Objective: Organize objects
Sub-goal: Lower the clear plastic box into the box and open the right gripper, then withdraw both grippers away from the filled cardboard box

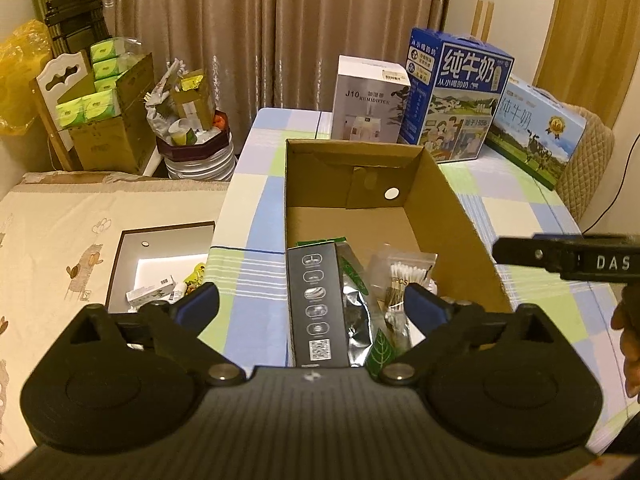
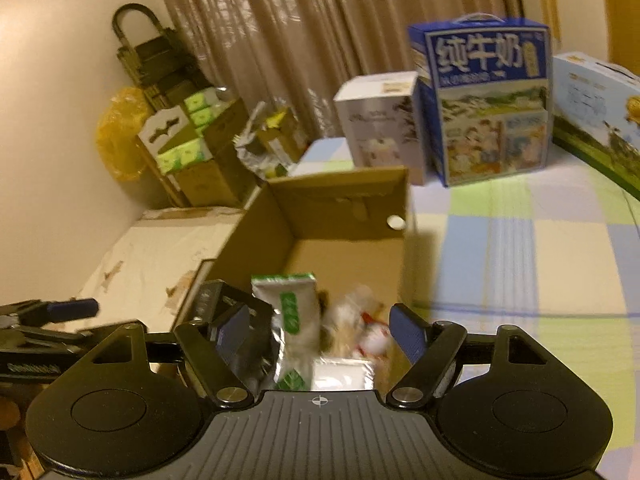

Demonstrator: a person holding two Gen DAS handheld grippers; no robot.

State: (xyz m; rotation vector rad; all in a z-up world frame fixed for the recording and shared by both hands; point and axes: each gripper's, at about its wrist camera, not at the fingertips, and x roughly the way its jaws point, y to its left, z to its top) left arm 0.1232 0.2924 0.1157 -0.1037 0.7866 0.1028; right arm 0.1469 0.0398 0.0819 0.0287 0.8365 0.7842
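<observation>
Both my grippers are spread wide and hold nothing: the left gripper (image 1: pixel 311 306) and right gripper (image 2: pixel 320 330) hover over the near end of the cardboard box (image 1: pixel 452 208). Inside it lie a black carton (image 1: pixel 316 304), a foil pouch (image 1: pixel 356 312) and a bag of cotton swabs (image 1: pixel 400 276). The box stands on the checked tablecloth (image 1: pixel 520 216).

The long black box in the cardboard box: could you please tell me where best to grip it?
Probably across its narrow width near the far end, coming from above. The black box lies flat and lengthwise against the cardboard box's left wall, foil pouch alongside.
</observation>
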